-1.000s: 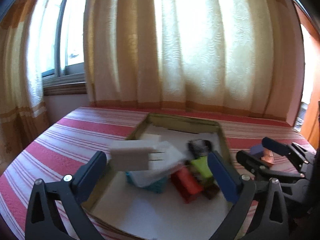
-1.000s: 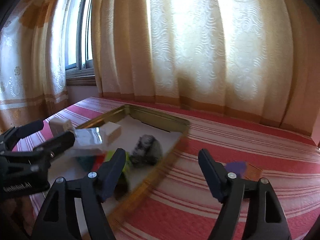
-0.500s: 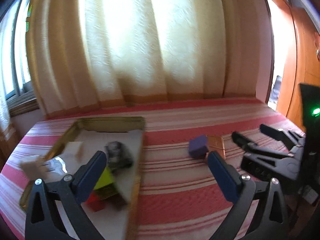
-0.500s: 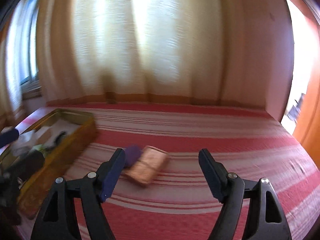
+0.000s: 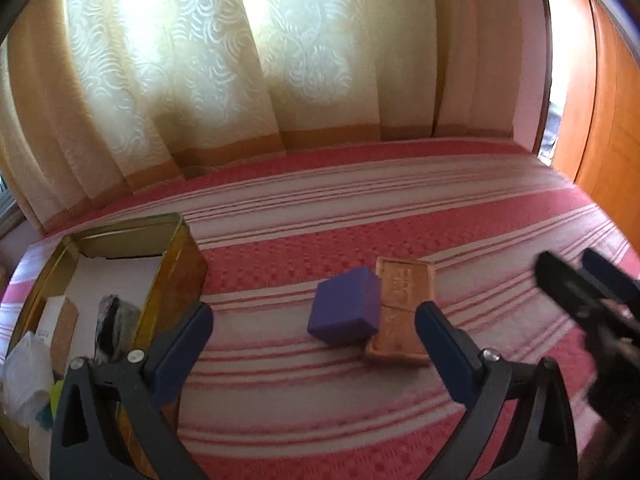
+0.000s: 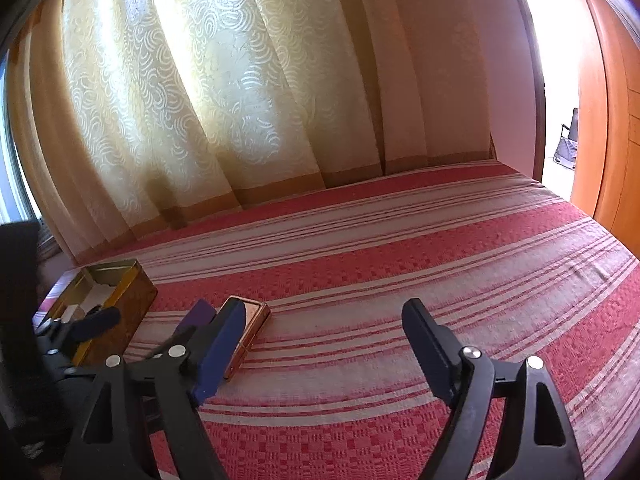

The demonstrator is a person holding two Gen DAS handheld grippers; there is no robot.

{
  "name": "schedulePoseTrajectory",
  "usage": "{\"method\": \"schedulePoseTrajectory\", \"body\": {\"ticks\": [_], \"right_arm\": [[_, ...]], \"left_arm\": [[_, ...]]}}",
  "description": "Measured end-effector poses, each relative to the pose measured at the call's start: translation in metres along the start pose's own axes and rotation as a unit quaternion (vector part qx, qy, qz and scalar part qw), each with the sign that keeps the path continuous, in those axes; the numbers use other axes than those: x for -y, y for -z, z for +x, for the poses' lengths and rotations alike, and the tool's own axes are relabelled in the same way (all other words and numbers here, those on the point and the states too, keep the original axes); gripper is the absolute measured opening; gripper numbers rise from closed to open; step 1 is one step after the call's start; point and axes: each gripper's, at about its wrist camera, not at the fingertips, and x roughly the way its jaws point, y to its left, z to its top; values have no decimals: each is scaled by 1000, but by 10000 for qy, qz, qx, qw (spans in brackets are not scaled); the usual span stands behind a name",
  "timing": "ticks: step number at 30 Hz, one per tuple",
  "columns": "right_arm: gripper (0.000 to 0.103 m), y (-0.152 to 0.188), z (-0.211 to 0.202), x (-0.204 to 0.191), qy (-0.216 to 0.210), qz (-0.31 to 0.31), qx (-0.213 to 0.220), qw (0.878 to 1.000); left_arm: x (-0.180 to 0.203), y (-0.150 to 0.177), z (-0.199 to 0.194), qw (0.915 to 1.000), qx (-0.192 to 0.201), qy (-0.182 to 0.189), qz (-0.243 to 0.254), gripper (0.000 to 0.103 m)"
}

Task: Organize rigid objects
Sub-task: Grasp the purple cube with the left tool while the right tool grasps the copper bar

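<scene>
Two loose things lay on the striped bed cover (image 5: 360,248): one purple block (image 5: 346,310) and one copper-coloured flat case (image 5: 402,314), touching, the block partly over the case's left edge. One gold tin box (image 5: 176,256) stood open to their left, near the cover's left edge, holding one white packet (image 5: 26,376), one dark grey object (image 5: 110,320) and other pieces too hidden to count. The left tool (image 5: 314,352) stood wide open and empty, the block and case just beyond its tips. The right tool (image 6: 324,346), its jaws having just opened further, held nothing; bare cover lay ahead of it. A curtain (image 6: 200,100) bounded the far edge.
</scene>
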Motion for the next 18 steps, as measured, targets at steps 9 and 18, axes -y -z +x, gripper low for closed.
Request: {"method": "schedulePoseTrajectory", "body": {"ticks": [9, 18], "right_arm": [[84, -1, -2, -3, 46, -108, 60, 9999], [84, -2, 0, -7, 85, -211, 34, 9997]], "left_arm": [[-19, -3, 17, 9958, -359, 739, -405, 51], [-39, 9, 6, 9970, -328, 599, -376, 43]]}}
